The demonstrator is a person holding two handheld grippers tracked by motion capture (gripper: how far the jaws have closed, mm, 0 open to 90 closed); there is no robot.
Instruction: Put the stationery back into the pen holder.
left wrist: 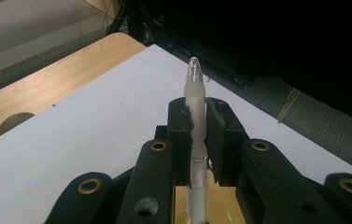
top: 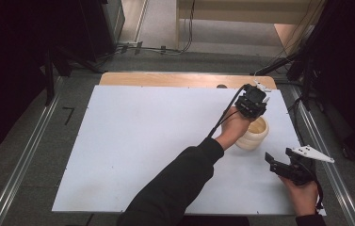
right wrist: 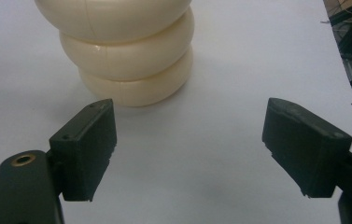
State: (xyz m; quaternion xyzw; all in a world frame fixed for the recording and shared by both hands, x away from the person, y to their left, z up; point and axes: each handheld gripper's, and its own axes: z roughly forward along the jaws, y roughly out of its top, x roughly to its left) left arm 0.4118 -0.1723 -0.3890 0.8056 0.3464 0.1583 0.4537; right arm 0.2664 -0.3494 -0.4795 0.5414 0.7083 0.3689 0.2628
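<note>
The left gripper (top: 254,104) is clamped on a frosted, translucent pen (left wrist: 195,100), whose clear tip sticks out past the pads in the left gripper view while its barrel runs back between them toward the hand. In the high view this gripper hangs right over the mouth of the cream ribbed cup (top: 255,134), so the step in hand looks like lifting the pen out of, or lowering it into, that cup; which of the two cannot be told. Either way, it pays to keep the pen's axis in line with the cup's opening below the gripper, travel straight along that axis, and keep the clamp firm, since the smooth barrel could slide between the pads. A sideways push against the rim might tip the cup, which stands free on the white tabletop (top: 133,141). To the right, the right gripper (right wrist: 190,154) rests with its jaws wide and nothing between them, the cup just ahead of its left pad; it could steady the cup's wall if needed.
</note>
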